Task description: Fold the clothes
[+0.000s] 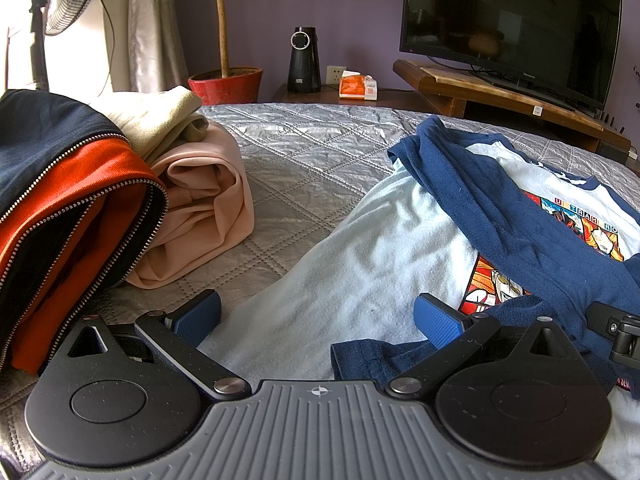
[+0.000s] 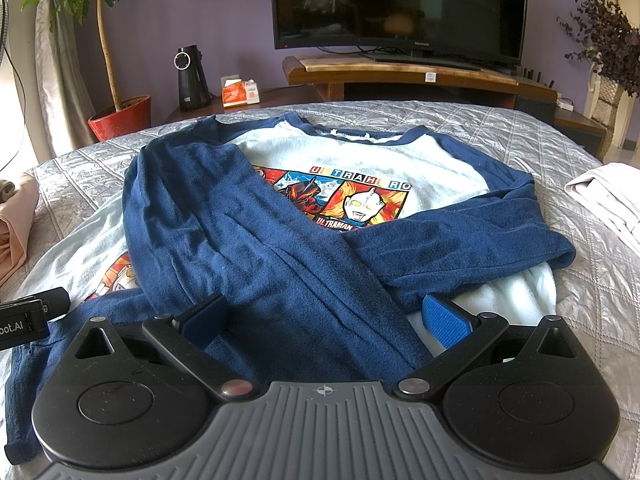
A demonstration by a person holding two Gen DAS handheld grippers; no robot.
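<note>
My left gripper [image 1: 318, 316] spread, empty | my right gripper [image 2: 326, 318] spread, empty | white-and-navy long-sleeved cartoon-print sweatshirt [image 2: 372, 160] flat on grey quilted bedspread [image 2: 500, 128], sleeves crossed | risk: lifting hem lets loose sleeves slide off.

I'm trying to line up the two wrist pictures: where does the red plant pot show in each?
Left wrist view: the red plant pot sits upper left of centre, behind the bed's far edge, just beyond the folded beige and pink clothes.
Right wrist view: the same pot is at the left edge, mid-height, beyond the bed corner.
Shared landmark: the black speaker stands just right of the pot in both views.
</note>
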